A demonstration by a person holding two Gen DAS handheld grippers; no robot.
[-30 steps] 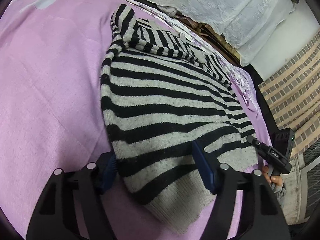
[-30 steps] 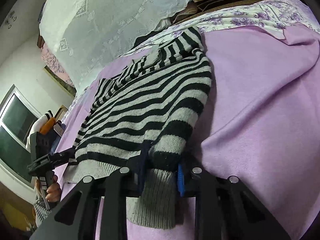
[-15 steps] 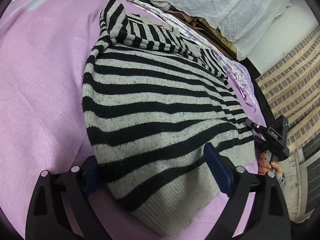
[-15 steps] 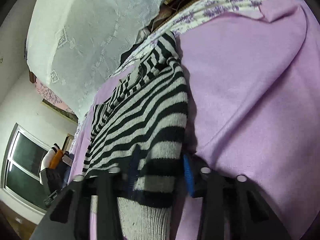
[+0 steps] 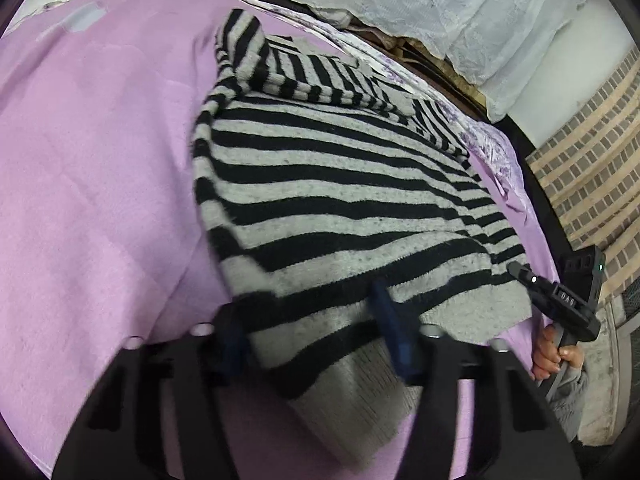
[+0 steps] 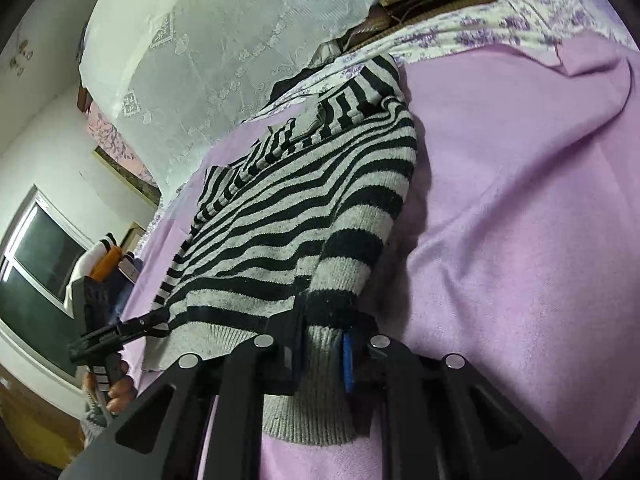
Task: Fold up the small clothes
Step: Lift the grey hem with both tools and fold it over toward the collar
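Note:
A black-and-grey striped sweater (image 5: 340, 184) lies flat on a purple blanket (image 5: 100, 200), its ribbed hem nearest me. My left gripper (image 5: 314, 338) is at the hem's left corner. Its jaws are closing, and the bunched knit fills the gap between the blue pads. In the right wrist view the sweater (image 6: 304, 216) runs away from me. My right gripper (image 6: 323, 350) is at the hem's right corner, its jaws closing tight on a narrow fold of ribbing. Each view shows the other gripper held in a hand at the opposite corner.
The purple blanket (image 6: 520, 220) spreads wide on both sides of the sweater. A flowered sheet (image 6: 500, 28) and white lace cloth (image 5: 460, 8) lie behind it. A brick-patterned wall (image 5: 592, 168) stands beyond the bed's right edge, and a window (image 6: 36, 272) at the left.
Both grippers' jaws widened and pushed further over the hem, then narrowed onto it. The hem now bunches up between each pair of pads.

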